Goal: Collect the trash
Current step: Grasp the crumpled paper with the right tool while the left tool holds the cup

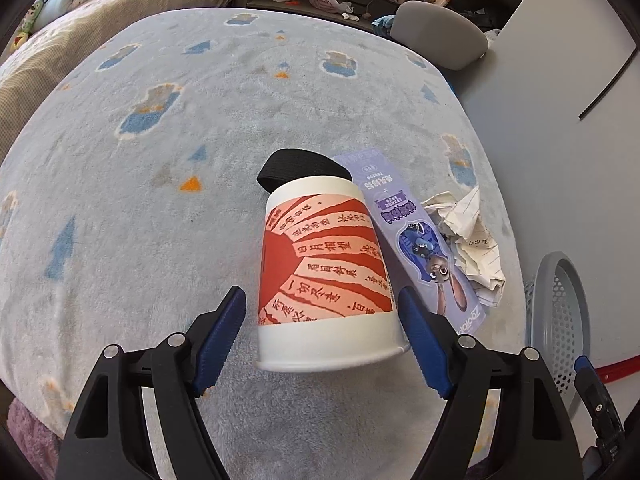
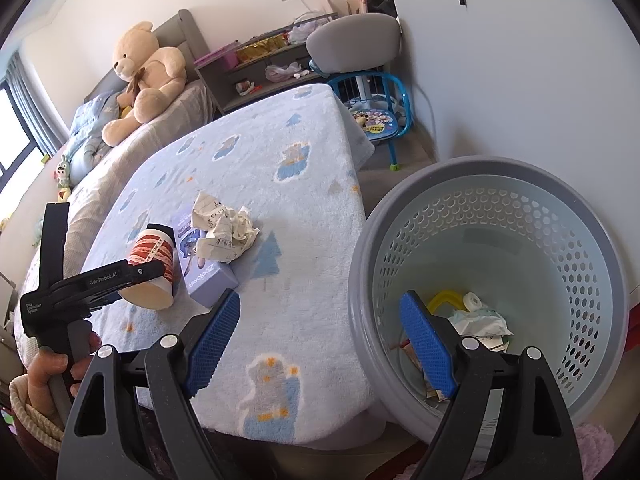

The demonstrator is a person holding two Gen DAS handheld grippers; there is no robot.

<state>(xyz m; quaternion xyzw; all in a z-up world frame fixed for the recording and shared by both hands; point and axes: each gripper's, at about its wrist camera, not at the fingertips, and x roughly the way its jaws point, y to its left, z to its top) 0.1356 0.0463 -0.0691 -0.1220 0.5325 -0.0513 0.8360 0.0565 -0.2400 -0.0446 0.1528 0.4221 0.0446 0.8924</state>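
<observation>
Cup [image 1: 326, 276] between open left tongs [image 1: 322, 344]

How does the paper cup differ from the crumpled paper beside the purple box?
The paper cup is rigid, white with a red printed band, lying between the left gripper's open fingers. The crumpled paper is a shapeless cream wad of lined sheets, resting partly on the purple box, ungripped. Both are on the blanket, outside the basket.

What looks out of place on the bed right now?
A paper cup lies tipped on its side on the blue blanket, between the left gripper's open fingers. Beside it sit a purple box and crumpled paper, all trash not yet binned.
</observation>
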